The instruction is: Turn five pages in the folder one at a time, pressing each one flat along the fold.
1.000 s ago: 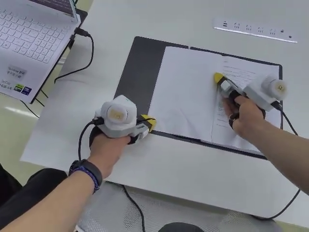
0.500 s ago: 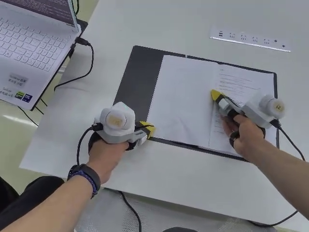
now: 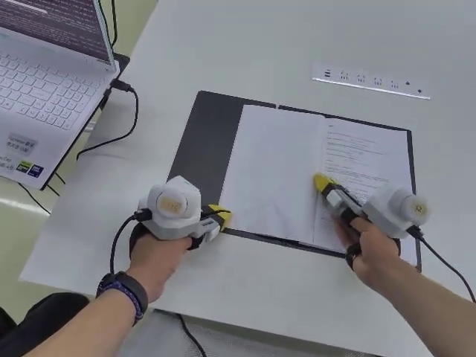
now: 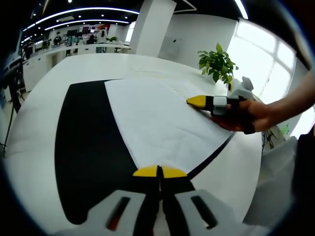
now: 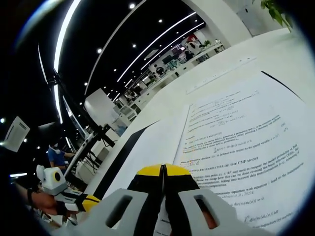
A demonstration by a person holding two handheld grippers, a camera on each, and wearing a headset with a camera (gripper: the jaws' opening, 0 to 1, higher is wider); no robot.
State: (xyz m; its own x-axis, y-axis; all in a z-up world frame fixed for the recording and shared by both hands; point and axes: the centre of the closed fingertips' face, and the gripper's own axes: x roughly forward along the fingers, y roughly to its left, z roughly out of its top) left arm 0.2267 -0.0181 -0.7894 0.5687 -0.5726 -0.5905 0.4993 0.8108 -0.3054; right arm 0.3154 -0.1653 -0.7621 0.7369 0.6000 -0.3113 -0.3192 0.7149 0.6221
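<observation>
The folder is laid open on the worktop. The jaws of the right gripper are closed together and pressed on its fold. The jaws of the left gripper are closed together, with the blank page just ahead.

Both have white rounded housings and yellow tips, the left claw and the right claw, each with a black cable. The left wrist wears a dark watch with a blue-purple band.
</observation>
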